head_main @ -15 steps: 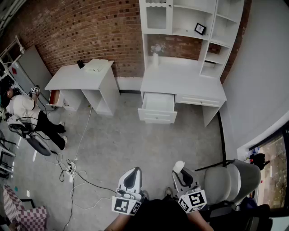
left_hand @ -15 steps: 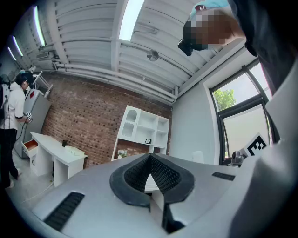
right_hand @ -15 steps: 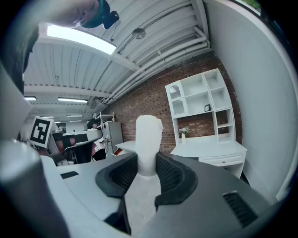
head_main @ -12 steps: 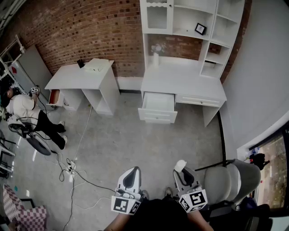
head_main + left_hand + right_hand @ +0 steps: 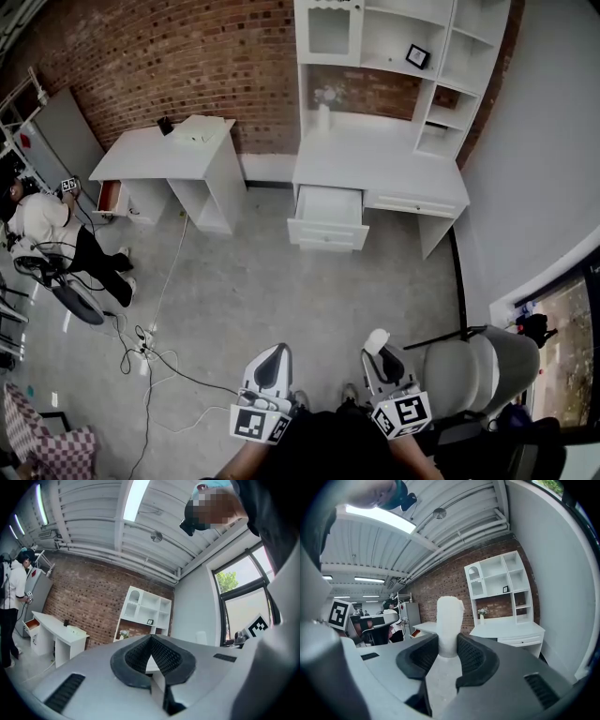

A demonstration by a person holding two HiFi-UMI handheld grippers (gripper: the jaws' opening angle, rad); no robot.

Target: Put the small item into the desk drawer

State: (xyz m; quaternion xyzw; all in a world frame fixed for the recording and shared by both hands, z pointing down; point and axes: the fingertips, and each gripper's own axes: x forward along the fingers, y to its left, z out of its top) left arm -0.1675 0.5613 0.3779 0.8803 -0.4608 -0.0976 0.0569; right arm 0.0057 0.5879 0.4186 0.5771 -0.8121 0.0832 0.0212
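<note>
**Head view, looking steeply down over a grey floor (image 5: 272, 281).** The left tongs (image 5: 274, 354) and the right tongs (image 5: 376, 351) are held low at the lower edge of the frame. They are side by side and apart, and each has its marker cube nearest the person.

**Tongs.** In the left gripper view the two dark ribbed pads of the left tongs meet at their tips, so these tongs are closed. The right tongs are clamped on the small white item (image 5: 374, 341). In the right gripper view the item stands upright between the pads, with both pads pressing its lower part and its rounded top rising clear above them.

**Target.** The desk drawer (image 5: 328, 208) is pulled open below the left part of the white tabletop (image 5: 398, 167), which is set against the brick wall (image 5: 169, 56). It lies well apart from the held item, across the open floor.

**Surroundings.**
- A vase with flowers (image 5: 323, 114) stands at the back of the tabletop.
- The shelf unit (image 5: 450, 42) above the tabletop carries a small framed picture (image 5: 413, 58).
- A second white desk (image 5: 159, 155) stands to the left, with a red-lined drawer (image 5: 110, 197) open at its far end.
- A person in a white top (image 5: 42, 220) is beside that drawer.
- Cables (image 5: 150, 352) trail over the floor at the left.
- A grey chair (image 5: 473, 366) stands just right of the right tongs.
</note>
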